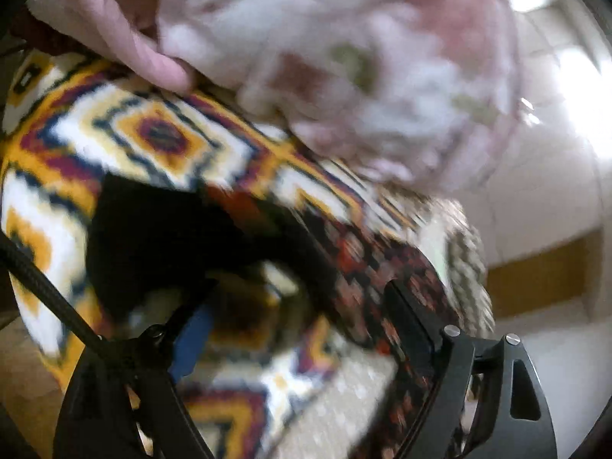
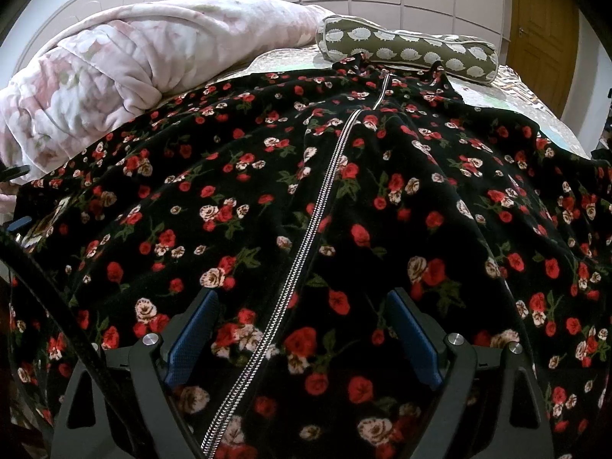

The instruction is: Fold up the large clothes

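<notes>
floral garment (image 2: 267, 191) spread beneath parted right tongs (image 2: 302, 336); left tongs (image 1: 306, 329) state unclear.

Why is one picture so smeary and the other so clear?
Left wrist view: motion blur smears the pink blanket and patterned cloth, and bright glare washes out the upper right. Right wrist view: sharp and evenly lit floral garment, though the fisheye bends it.

Ahead of the right gripper (image 2: 302, 338): black garment (image 2: 267, 199) with red and cream roses; beyond it a pink floral blanket (image 2: 114, 76) and an olive hedgehog-print pillow (image 2: 409, 48).
</notes>
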